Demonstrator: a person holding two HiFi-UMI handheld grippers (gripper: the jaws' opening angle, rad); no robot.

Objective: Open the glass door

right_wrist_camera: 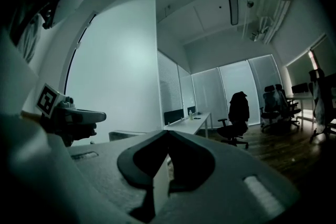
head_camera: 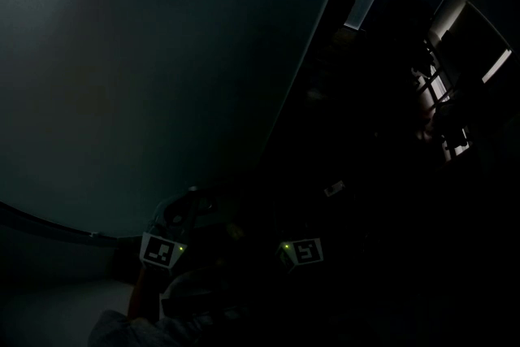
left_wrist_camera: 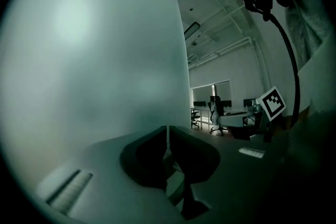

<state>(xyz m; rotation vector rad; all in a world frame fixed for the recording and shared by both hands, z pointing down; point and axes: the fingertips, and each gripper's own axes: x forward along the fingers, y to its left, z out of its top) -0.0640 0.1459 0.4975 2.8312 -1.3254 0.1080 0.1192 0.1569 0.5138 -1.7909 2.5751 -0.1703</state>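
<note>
Dim office, both tongs raised: the frosted pane that appears to be the glass door (head_camera: 146, 69) fills your head view from nine o'clock round to twelve. Its free edge slants up toward one o'clock, and past that edge lies the dark room. At seven o'clock your left tongs (left_wrist_camera: 168, 131) sit just beside the pane with their tips pressed together on nothing. At six o'clock your right tongs (right_wrist_camera: 168, 136) are likewise closed and empty, pointing level into the room, where an office chair (right_wrist_camera: 239, 113) stands at about three o'clock in their view. No handle shows in any view, and nothing shows whether either pair touches the glass. The scene fits a door already swung aside and let go, and equally one whose edge or handle is yet to be taken. The pictures settle no step beyond this: neither pair grips anything, so pulling the door would first need a hold on it.
</note>
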